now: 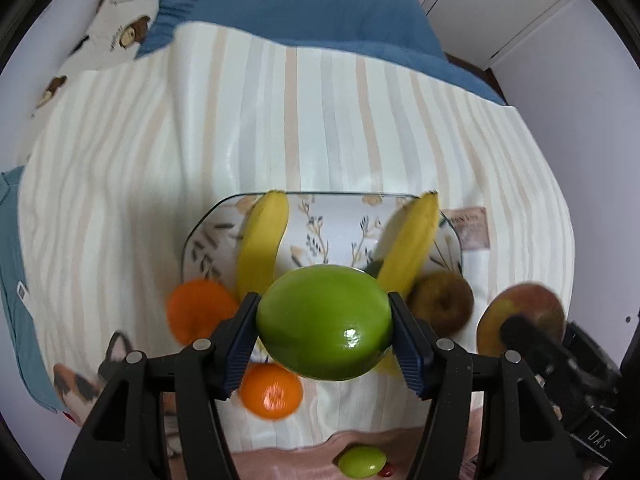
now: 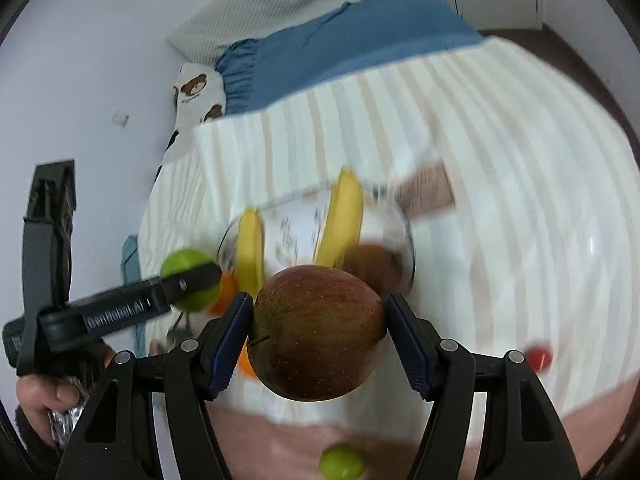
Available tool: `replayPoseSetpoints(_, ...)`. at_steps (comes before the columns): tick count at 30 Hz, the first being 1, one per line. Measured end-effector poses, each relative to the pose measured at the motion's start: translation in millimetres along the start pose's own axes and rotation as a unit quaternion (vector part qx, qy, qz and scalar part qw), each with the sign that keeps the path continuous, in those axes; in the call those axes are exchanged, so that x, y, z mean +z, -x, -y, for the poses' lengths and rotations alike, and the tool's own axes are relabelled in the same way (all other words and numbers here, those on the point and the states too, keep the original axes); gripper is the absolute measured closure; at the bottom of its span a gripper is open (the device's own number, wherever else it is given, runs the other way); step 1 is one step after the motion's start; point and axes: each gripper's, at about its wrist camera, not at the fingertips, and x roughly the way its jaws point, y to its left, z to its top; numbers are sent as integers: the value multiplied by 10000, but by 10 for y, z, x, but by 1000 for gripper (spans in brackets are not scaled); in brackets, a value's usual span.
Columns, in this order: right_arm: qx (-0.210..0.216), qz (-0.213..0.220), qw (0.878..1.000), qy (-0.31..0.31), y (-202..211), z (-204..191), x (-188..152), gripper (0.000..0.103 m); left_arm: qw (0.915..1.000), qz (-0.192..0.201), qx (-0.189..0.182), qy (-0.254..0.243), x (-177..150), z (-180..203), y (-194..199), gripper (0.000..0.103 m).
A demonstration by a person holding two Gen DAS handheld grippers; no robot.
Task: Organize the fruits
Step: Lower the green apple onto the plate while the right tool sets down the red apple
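You face a bed with a striped cover [image 1: 320, 120], a blue sheet [image 1: 304, 12], white walls [image 2: 88, 40] and a white cabinet [image 1: 500, 4]

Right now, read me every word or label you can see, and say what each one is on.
"GenRobot.AI": side of the left tongs, read as best I can.
"DAS": black body behind the right tongs.
Brown tag by the plate: print too blurred.
Bear pillow: lettering too small.

A glossy green apple [image 1: 324, 322] and a red apple [image 2: 316, 332] hung above the bed; two bananas [image 1: 262, 240] lay in the glass plate [image 1: 336, 210], oranges [image 1: 200, 308] beside it.
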Motion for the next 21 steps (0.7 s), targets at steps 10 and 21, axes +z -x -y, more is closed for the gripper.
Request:
replayPoseSetpoints(10, -666, -248, 9969, 323, -624, 117, 550, 33, 9978, -634, 32, 195, 296, -52, -652, 44)
replayPoseSetpoints(21, -898, -393, 9935, 578, -932, 89, 598, 32, 9971, -667, 367, -30, 281, 113, -798, 43)
